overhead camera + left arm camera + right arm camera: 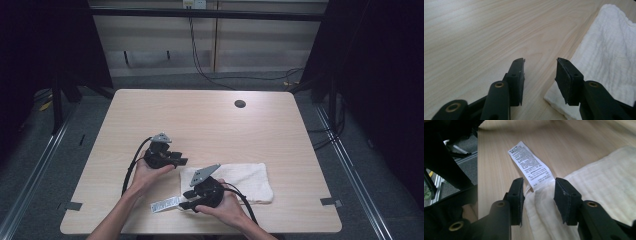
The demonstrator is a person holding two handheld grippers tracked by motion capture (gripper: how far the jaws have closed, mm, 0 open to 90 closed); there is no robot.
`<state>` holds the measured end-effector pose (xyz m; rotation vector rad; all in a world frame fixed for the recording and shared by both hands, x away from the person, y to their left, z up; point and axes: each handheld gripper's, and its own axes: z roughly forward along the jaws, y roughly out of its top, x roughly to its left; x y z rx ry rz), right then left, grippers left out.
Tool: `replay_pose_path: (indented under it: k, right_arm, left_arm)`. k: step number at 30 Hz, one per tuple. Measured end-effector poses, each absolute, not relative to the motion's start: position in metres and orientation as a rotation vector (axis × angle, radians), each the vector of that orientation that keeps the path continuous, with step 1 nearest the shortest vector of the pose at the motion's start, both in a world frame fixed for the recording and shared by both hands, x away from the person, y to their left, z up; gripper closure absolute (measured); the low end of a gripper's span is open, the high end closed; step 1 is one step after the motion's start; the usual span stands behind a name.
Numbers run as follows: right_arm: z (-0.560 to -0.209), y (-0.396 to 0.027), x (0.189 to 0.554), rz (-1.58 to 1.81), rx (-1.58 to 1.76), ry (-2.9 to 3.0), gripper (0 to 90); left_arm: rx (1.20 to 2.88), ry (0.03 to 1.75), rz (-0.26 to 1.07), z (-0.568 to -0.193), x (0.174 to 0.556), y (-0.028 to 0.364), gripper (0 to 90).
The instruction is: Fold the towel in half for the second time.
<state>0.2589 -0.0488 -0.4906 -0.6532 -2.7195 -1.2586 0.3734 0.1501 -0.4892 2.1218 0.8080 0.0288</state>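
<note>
A folded white towel (pixel 235 180) lies on the wooden table (pixel 200 120) near its front edge, and a printed care label (pixel 166 204) sticks out from its left corner. My left gripper (pixel 176 161) hovers just left of the towel's far left corner. In the left gripper view it (pixel 540 72) is open over bare wood, with the towel (pixel 609 50) beside its right jaw. My right gripper (pixel 186 201) is low over the near left corner. In the right gripper view it (pixel 539 192) is open, its jaws straddling the towel (pixel 599 185) where the label (pixel 530 165) joins it.
A round cable hole (pixel 240 104) sits near the table's far edge. Tape marks (pixel 73 205) (pixel 331 202) lie at the front corners. The person's forearms come in from the bottom. Beyond the table's left edge is grey floor with a metal rail (pixel 35 170).
</note>
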Motion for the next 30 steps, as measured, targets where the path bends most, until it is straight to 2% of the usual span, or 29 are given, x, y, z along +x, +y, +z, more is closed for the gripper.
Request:
replay_pose_path:
  k: [4,7,11,12,14,15,18,20,23,30]
  right_arm:
    - [-0.496,-0.046,0.257,-1.221,-0.617,-2.767,55.9]
    - [-0.499,-0.043,0.252,-1.223,-0.588,-2.777,49.4]
    - [-0.502,-0.043,0.246,-1.271,-0.569,-2.814,50.5]
    - [-0.502,-0.043,0.243,-1.280,-0.549,-2.856,55.2]
    - [-0.502,-0.043,0.242,-1.286,-0.537,-2.878,56.8]
    - [-0.503,-0.044,0.243,-1.290,-0.542,-2.882,64.1]
    - [-0.503,-0.046,0.245,-1.305,-0.562,-2.875,69.2]
    - [-0.503,-0.047,0.248,-1.298,-0.599,-2.858,76.7]
    - [-0.503,-0.048,0.251,-1.292,-0.624,-2.850,80.7]
    - [-0.503,-0.049,0.254,-1.277,-0.679,-2.799,82.5]
  left_arm:
    - [2.132,0.806,0.034,-0.489,0.371,0.151,57.8]
    - [2.140,0.809,0.035,-0.490,0.370,0.152,56.3]
    - [2.147,0.818,0.039,-0.491,0.370,0.154,54.3]
    - [2.152,0.821,0.040,-0.491,0.370,0.156,53.4]
    - [2.152,0.826,0.042,-0.491,0.369,0.158,52.4]
    - [2.144,0.836,0.049,-0.490,0.369,0.163,52.1]
    - [2.137,0.843,0.051,-0.490,0.368,0.167,51.9]
    - [2.142,0.845,0.038,-0.491,0.369,0.169,51.8]
    - [2.172,0.815,0.020,-0.494,0.368,0.166,51.9]
    - [2.219,0.764,-0.017,-0.498,0.365,0.155,53.7]
